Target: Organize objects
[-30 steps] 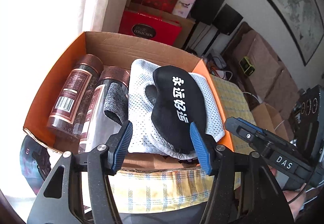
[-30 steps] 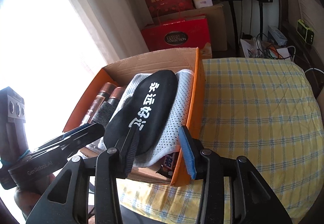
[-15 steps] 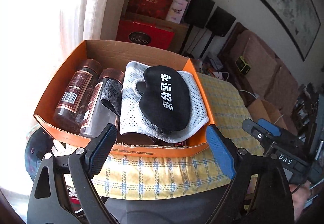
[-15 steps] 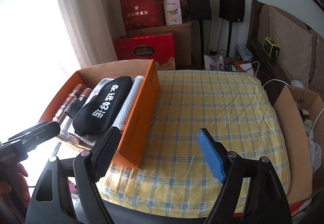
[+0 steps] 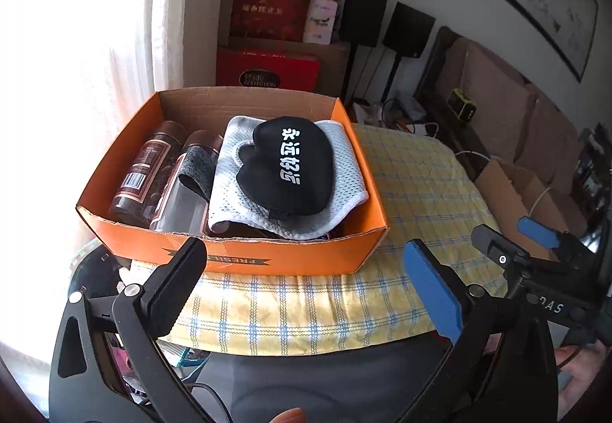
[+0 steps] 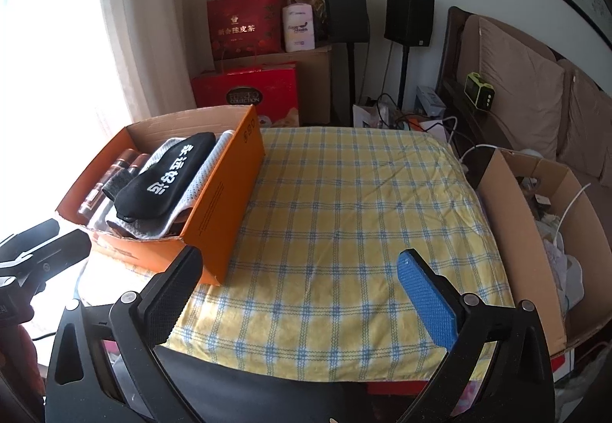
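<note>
Right, both tools stand wide open w/ nothing between the pads: left gripper (image 5: 310, 285) sits just short of the orange box (image 5: 267, 262), right gripper (image 6: 302, 293) hangs over the bare yellow checked cloth (image 6: 344, 224). Both sets of jaws have just been opening, nothing between them.

Task's things are all in the box: black eye mask (image 5: 290, 166) lies on top of a grey mesh pad (image 5: 344, 193), two brown-capped jars (image 5: 149, 170) lie on their sides along the window-side wall.

Risks, my read: the pile looks heaped above the rim at the near-right corner, so a nudge to the box could slide mask & pad out. The box also sits near the cloth's edge on the window side; a push from either tool might tip it off.

Writing: white Chinese characters on the mask; "FRESH" printed on the box front; "COLLECTION" on the red gift box (image 6: 244, 86) behind; gold Chinese characters on the red bag (image 6: 244, 25) above it. Jar labels carry a barcode, text too small to read.
</note>
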`<state>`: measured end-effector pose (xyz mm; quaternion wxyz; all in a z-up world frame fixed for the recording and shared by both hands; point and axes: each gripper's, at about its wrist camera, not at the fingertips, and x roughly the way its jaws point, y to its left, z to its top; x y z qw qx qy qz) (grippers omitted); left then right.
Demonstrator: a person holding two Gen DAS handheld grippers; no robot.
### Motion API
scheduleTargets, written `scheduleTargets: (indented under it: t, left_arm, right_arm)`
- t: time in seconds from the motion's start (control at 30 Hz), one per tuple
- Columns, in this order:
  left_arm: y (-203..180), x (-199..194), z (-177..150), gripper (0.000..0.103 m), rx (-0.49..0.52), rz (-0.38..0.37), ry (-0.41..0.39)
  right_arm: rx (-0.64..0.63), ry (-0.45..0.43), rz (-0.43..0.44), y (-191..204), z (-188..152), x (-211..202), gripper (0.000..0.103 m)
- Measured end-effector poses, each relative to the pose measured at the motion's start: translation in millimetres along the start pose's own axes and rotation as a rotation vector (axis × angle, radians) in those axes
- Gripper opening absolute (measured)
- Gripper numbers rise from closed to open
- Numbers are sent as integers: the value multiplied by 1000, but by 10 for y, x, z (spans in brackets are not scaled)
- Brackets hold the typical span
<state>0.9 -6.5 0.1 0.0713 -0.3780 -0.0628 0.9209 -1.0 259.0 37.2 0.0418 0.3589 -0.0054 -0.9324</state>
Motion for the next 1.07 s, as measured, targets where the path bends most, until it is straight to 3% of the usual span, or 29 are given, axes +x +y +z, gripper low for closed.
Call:
scheduleTargets:
  t: [0.27,0.4,0.63,1.07]
  left_arm:
    - [-86,-14,-156,103,17,152,-19]
    - [-47,-9,-230,103,-13,140,-10]
    - [-28,26,-325,103,-37,131,14]
    - [-141,-85,-335,103,33,170,-38]
  right_arm:
    - [15,-13,-45,-110,-169,-121,102]
    - [-3,-44,-97,-82,-263,-198,102]
    - [4,-57,-97,-80,-356,-290,102]
    - [17,-13,-95,-90,-443,-192,102]
